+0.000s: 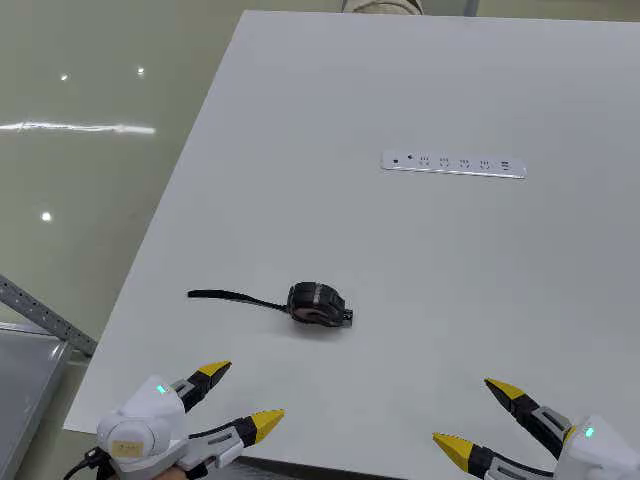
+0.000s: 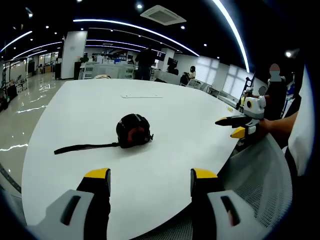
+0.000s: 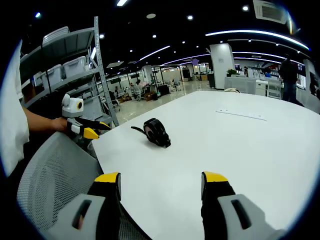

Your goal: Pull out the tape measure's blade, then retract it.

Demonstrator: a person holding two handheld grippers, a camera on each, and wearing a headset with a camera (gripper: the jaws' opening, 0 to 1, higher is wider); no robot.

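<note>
A black tape measure (image 1: 318, 305) lies on the white table (image 1: 420, 230), its black wrist strap (image 1: 232, 297) trailing to the left. The left gripper view has the tape measure (image 2: 133, 131) ahead of the jaws, and the right gripper view has the tape measure (image 3: 156, 132) ahead and to the left. My left gripper (image 1: 240, 398) hovers open over the table's near edge, below and left of the tape measure. My right gripper (image 1: 478, 417) is open at the near edge, lower right. Both hold nothing. The blade is inside the case.
A white power strip (image 1: 453, 164) lies farther back on the table. A metal shelf rack (image 3: 75, 65) with bins stands left of the table, and a mesh chair (image 2: 260, 190) sits by the near edge. A glossy floor lies beyond the left edge.
</note>
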